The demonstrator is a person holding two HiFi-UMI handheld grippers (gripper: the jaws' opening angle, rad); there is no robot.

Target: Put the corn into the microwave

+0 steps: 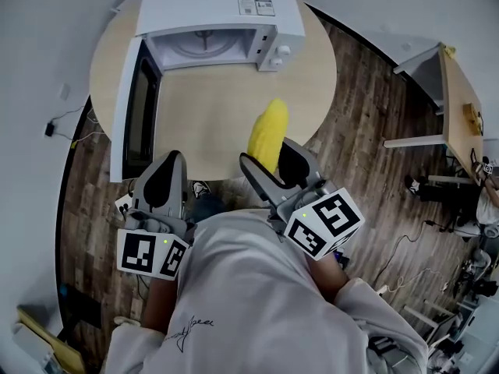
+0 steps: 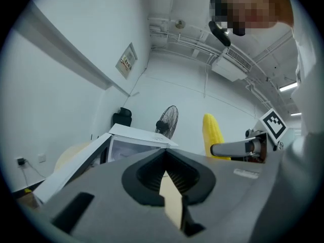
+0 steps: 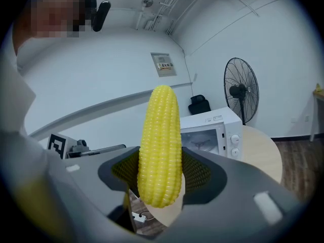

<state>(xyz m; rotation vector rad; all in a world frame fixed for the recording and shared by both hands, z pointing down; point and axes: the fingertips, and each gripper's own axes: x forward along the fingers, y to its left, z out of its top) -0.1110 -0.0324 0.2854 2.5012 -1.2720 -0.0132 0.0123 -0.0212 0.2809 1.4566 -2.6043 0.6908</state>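
Observation:
A yellow corn cob (image 1: 267,135) stands upright between the jaws of my right gripper (image 1: 267,156), which is shut on its lower half. It hangs over the near edge of the round table (image 1: 210,123). In the right gripper view the corn (image 3: 159,146) fills the middle, and the white microwave (image 3: 210,130) is behind it. The microwave (image 1: 218,10) stands at the table's far side. Its door (image 1: 140,107) is swung open to the left and its chamber is bare. My left gripper (image 1: 165,170) is at the table's near left with its jaws together and nothing in them.
A standing fan (image 3: 241,92) is beyond the table. A second desk (image 1: 460,107) is at the right, with cables on the wood floor around it. The person's white-shirted body fills the bottom of the head view.

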